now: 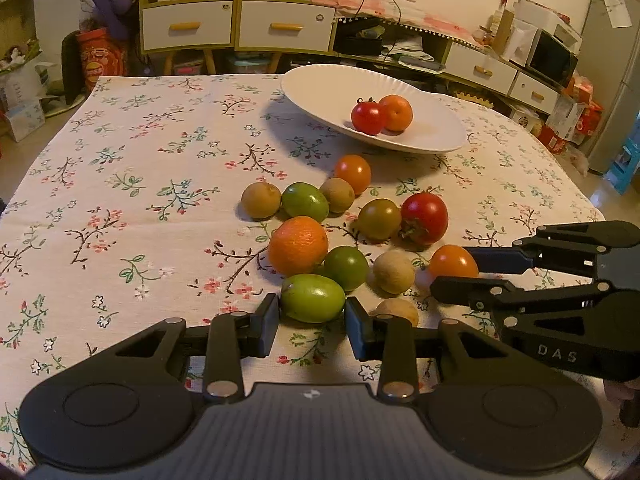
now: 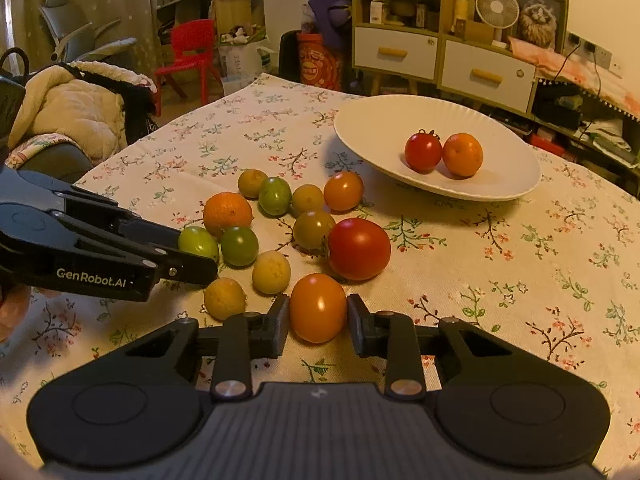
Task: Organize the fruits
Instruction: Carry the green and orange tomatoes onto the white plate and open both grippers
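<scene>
Left wrist: green fruit (image 1: pixel 312 298) lies crosswise between pads (image 1: pixel 267 322).

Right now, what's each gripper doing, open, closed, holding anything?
Left gripper: closed on the green fruit, which sits on the tablecloth.
Right gripper: closed on the orange tomato, also on the tablecloth.

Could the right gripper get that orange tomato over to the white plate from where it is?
Probably yes. The right gripper is already shut on the orange tomato, and the white plate has bare room beside its two fruits. The big red tomato sits between, so lifting first looks wise.
</scene>
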{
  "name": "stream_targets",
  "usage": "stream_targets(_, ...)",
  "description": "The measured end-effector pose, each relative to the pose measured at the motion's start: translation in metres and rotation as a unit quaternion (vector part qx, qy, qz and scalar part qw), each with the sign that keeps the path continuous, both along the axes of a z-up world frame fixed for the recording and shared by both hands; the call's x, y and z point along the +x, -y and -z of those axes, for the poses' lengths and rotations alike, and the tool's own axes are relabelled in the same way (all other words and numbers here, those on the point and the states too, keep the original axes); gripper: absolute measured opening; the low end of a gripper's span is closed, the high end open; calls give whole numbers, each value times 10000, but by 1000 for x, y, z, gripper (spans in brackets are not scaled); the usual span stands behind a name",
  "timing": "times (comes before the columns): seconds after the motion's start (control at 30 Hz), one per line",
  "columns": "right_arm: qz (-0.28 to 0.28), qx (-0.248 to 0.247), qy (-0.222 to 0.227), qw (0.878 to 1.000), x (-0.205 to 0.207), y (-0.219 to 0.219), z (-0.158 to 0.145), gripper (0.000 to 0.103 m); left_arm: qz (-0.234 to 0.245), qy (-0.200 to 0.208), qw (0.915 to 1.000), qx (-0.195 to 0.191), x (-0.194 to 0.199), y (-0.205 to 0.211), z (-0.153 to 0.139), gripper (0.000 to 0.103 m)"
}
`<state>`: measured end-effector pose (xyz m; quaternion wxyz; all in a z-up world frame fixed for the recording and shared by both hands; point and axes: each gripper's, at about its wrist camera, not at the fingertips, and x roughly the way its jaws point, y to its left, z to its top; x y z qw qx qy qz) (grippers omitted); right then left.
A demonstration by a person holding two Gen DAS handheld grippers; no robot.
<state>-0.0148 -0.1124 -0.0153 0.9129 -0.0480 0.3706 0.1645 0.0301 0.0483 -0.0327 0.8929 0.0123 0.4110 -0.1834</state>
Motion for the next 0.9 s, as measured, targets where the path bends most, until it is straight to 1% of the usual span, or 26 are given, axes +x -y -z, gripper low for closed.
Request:
stream_targets(0.43, 89, 61, 72, 9999, 2, 4, -13, 27, 48, 42, 10000, -61, 1, 3, -9, 28)
stream_targets(0.9, 228, 118, 84, 9996, 10, 9, -26, 27, 202, 126, 9996, -148, 11, 23, -22, 28)
